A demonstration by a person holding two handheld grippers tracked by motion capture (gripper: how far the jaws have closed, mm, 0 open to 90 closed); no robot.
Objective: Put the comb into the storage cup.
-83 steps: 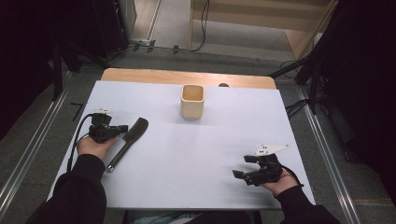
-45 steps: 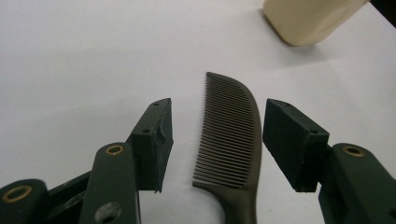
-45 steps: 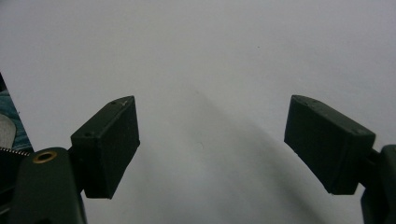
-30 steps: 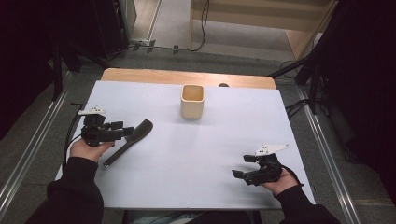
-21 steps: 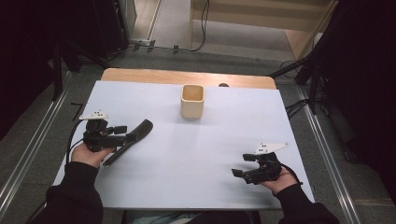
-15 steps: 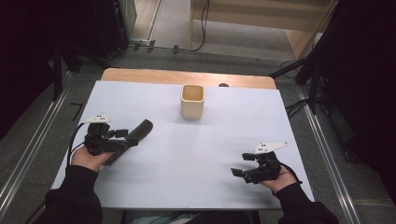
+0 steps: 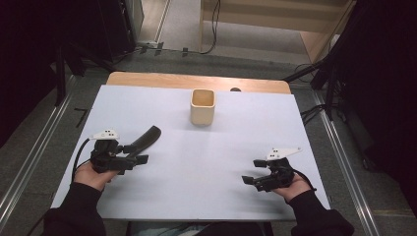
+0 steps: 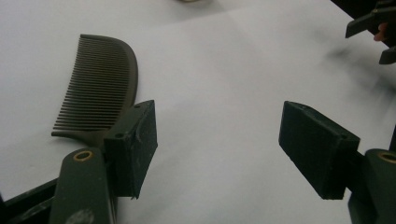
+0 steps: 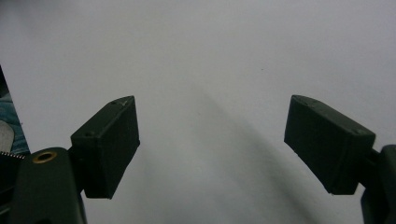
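A dark comb [image 7: 145,136] lies on the white table [image 7: 216,147], its teeth plain in the left gripper view [image 8: 100,88]. My left gripper [image 7: 134,153] is open at the comb's handle end. In its own view [image 8: 219,144] the comb lies outside the gap, beside and behind the left jaw, which hides the handle. Bare table shows between the jaws. My right gripper [image 7: 252,172] rests open near the front right of the table, with nothing between its jaws [image 9: 210,144]. It also appears far off in the left gripper view [image 8: 376,39].
A beige square cup [image 7: 202,106] stands upright at the back centre of the table. A wooden strip [image 7: 147,78] runs along the table's far edge. Metal rails [image 7: 29,162] flank the table on both sides.
My left gripper has drawn back toward the front edge and turned its jaws rightward onto the comb's handle end. The comb looks slightly swung. The right gripper has barely moved.
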